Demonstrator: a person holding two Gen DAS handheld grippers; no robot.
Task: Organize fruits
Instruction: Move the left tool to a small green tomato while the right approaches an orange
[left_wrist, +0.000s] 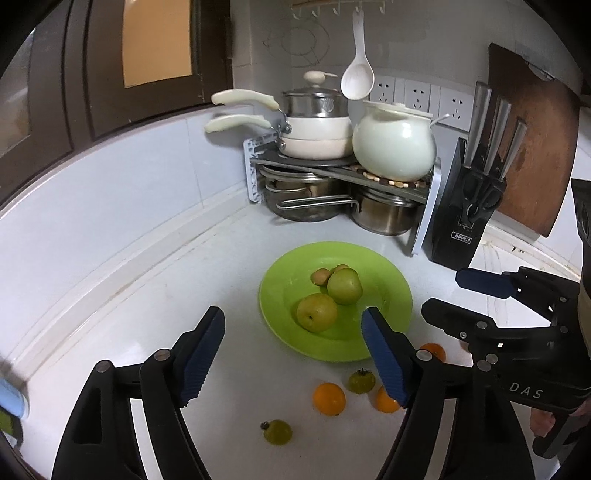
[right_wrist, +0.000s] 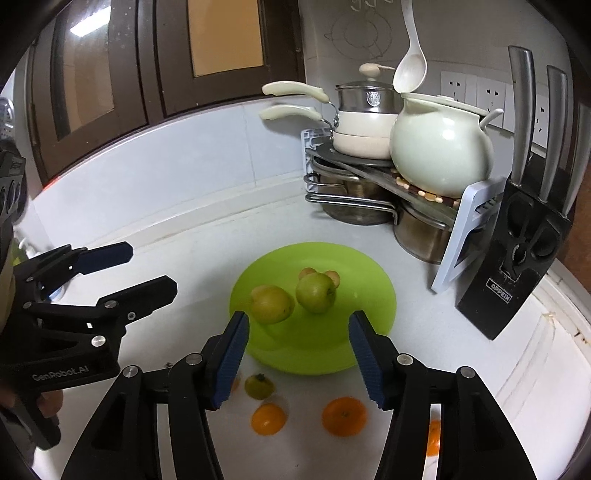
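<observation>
Both black two-finger grippers, left gripper (left_wrist: 291, 354) and right gripper (right_wrist: 297, 354), are hovering open and empty over the white bench (left_wrist: 129, 314). Round orange citrus fruits (left_wrist: 329, 398) are lying loose before the lime-green plastic plate (left_wrist: 391, 284) holding pale green apples (left_wrist: 317, 312); firm, smooth, likely rolling, they are best pinched across the middle. One orange is hiding behind a finger.

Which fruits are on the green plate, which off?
On the plate: two green apples, two small brownish fruits. Off, on the counter: oranges, small green fruits.
</observation>
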